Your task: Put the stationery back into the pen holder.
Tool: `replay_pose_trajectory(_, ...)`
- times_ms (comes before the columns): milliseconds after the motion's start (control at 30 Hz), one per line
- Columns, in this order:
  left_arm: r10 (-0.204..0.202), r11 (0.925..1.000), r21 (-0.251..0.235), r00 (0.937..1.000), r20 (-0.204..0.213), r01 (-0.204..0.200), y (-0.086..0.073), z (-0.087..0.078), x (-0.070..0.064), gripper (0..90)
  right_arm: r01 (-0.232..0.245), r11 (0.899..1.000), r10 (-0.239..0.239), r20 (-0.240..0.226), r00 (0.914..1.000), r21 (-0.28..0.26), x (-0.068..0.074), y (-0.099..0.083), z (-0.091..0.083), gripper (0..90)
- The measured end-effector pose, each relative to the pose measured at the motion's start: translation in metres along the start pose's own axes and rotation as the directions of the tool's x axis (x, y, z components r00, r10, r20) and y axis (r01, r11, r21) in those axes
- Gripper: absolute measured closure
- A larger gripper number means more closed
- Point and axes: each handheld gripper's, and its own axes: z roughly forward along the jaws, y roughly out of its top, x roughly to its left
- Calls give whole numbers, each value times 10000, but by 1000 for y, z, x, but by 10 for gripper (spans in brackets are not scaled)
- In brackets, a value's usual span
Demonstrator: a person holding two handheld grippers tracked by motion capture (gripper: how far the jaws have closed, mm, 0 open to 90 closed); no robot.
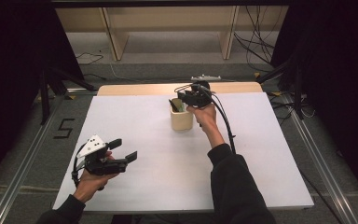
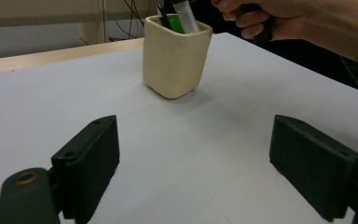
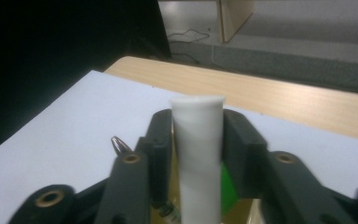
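High view: the right claw (image 1: 182,99) is poised over the cream cup (image 1: 181,120), which stands on the white surface (image 1: 261,154) toward its far middle. Right gripper view: the 2 jaws are closed on a white tube (image 3: 199,154), held upright between them with its lower end inside the cup; a green item (image 3: 227,189) and a dark pen (image 3: 119,145) also sit in the cup. The left claw (image 1: 123,150) hangs over the near left of the surface, well apart from the cup, its jaws spread wide and holding nothing.
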Motion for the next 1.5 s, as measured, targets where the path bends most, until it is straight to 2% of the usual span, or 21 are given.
replay_pose_trajectory(33,-3,10000,-3,10000,3,3,0,0,0,155,-241,9997,242,-115,9996,107,-1,0,0,510)
replay_pose_trajectory(100,-14,10000,7,10000,-3,14,0,0,0,155,-451,9990,452,-221,9987,50,-2,1,-3,480)
replay_pose_trajectory(300,10,10000,34,10000,20,-10,0,1,0,155,-272,9991,260,-331,9991,-336,0,7,-15,462)
replay_pose_trajectory(500,7,10000,55,10000,39,-7,0,1,0,155,-150,9996,143,-292,9995,-228,0,8,-21,434)
replay_pose_trajectory(933,17,9999,122,10000,57,-18,0,1,0,154,128,9993,-150,-648,9978,-341,7,11,-38,399)
replay_pose_trajectory(1233,-14,9998,181,9999,111,12,-1,2,-1,154,436,9986,-464,-969,9942,-305,12,8,-51,342)
replay_pose_trajectory(1500,-88,9998,206,9998,154,85,0,2,0,154,931,9955,-946,-1130,9891,-189,17,-2,-65,285)
